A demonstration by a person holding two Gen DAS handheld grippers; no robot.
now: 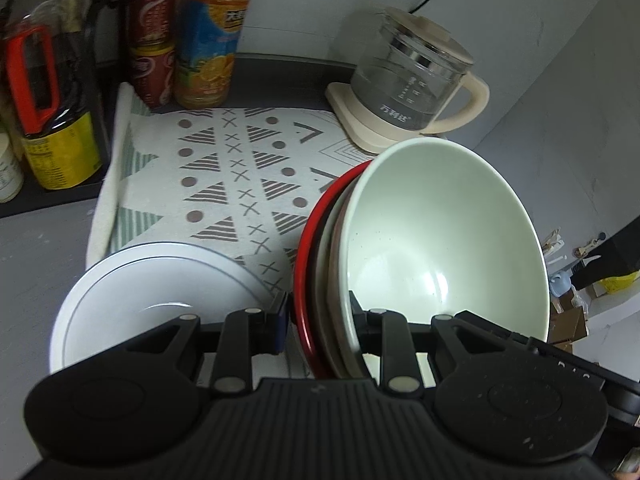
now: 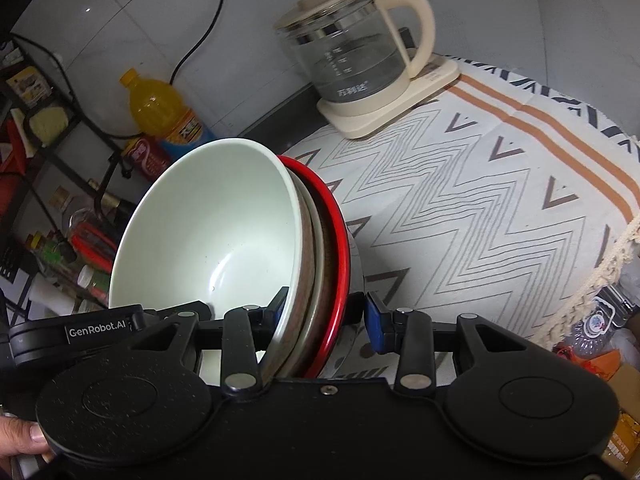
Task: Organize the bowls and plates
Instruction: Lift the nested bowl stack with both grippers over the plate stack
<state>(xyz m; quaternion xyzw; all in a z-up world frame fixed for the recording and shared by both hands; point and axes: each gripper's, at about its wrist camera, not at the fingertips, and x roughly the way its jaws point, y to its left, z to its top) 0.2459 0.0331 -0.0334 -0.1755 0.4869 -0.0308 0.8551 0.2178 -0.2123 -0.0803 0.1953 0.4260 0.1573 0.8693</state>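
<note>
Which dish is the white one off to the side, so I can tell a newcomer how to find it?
Start at the patterned cloth on the counter, with the glass kettle at its far corner. At the cloth's near edge, left of the tilted stack of nested dishes, sits a white plate. It alone lies flat and apart, with a thin dark ring inside its rim.

The tall orange-juice plastic bottle [image 1: 212, 36] at eleven o'clock loses its cap past the top edge; shelf jars blur.
</note>
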